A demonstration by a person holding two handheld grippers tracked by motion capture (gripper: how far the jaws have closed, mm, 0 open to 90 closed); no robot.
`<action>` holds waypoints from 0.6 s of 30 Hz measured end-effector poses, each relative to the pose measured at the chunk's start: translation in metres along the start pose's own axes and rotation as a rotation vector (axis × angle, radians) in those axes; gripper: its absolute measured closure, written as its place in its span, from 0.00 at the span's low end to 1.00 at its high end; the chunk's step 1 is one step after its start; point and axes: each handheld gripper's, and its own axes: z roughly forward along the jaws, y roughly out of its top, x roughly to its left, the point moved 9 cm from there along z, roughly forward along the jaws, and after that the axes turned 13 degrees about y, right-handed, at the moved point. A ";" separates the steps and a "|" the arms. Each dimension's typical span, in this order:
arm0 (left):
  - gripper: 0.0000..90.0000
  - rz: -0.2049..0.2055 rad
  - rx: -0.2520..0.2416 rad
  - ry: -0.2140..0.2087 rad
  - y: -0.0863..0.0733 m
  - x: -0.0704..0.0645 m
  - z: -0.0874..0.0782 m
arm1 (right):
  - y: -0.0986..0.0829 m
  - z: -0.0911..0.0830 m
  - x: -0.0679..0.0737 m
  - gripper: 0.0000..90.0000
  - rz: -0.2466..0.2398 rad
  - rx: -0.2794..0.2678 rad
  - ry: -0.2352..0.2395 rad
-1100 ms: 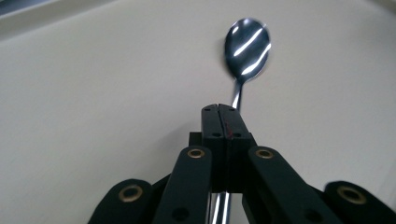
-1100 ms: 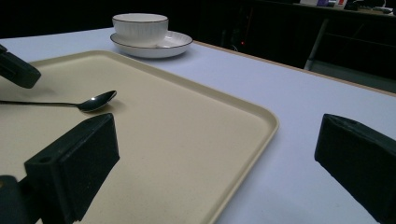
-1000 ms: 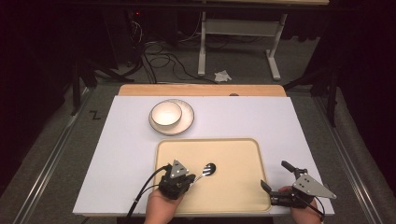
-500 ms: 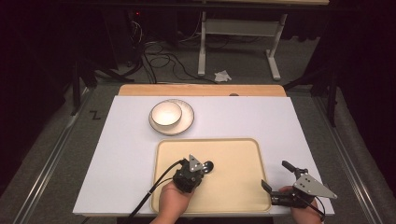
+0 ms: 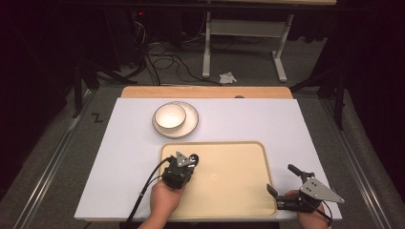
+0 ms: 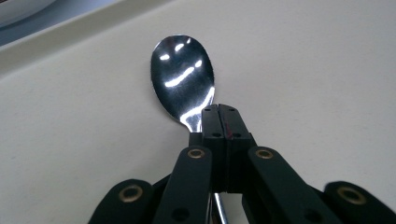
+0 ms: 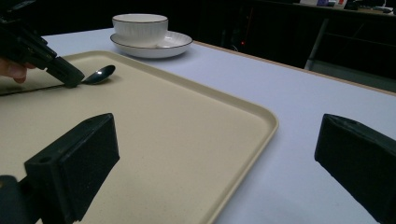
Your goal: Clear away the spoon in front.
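A shiny metal spoon [image 6: 182, 79] lies low over the beige tray [image 6: 303, 70]. My left gripper [image 6: 223, 119] is shut on its neck, just behind the bowl. From above, the left gripper [image 5: 189, 160] sits at the tray's [image 5: 229, 191] far left part, and the spoon's bowl [image 5: 193, 157] pokes out ahead of it. My right gripper [image 5: 282, 180] rests at the tray's near right corner. In its own view the right gripper [image 7: 217, 163] is open wide with nothing between its jaws, which straddle the tray's [image 7: 163, 121] rim. That view also has the spoon [image 7: 99, 74] at the far left.
A white bowl [image 5: 170, 116] stands on a white plate [image 5: 188, 125] on the white table top just beyond the tray's far left corner; both bowl [image 7: 140, 25] and plate [image 7: 175, 44] appear in the right gripper view. A cable trails from the left gripper to the table's near edge.
The left gripper and the spoon's bowl have shifted left and away, toward the tray's far left corner. The right gripper has stayed put.
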 end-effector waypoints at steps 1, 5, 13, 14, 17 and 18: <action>1.00 -0.003 0.003 0.009 -0.001 0.005 0.000 | 0.000 0.000 0.000 0.01 0.000 0.000 0.000; 1.00 -0.010 0.002 0.013 -0.001 0.008 0.000 | 0.000 0.000 0.000 0.01 -0.003 0.000 0.000; 1.00 0.023 -0.024 0.002 -0.008 0.014 -0.021 | 0.000 -0.001 -0.001 0.01 0.003 -0.004 -0.003; 1.00 0.023 -0.024 0.002 -0.008 0.014 -0.021 | 0.000 -0.001 -0.001 0.01 0.003 -0.004 -0.003; 1.00 0.049 -0.021 0.011 -0.019 0.019 -0.033 | 0.000 -0.001 -0.001 0.01 0.002 -0.003 -0.003; 1.00 0.062 -0.018 0.013 -0.024 0.021 -0.037 | 0.000 -0.001 -0.001 0.01 0.002 -0.001 -0.003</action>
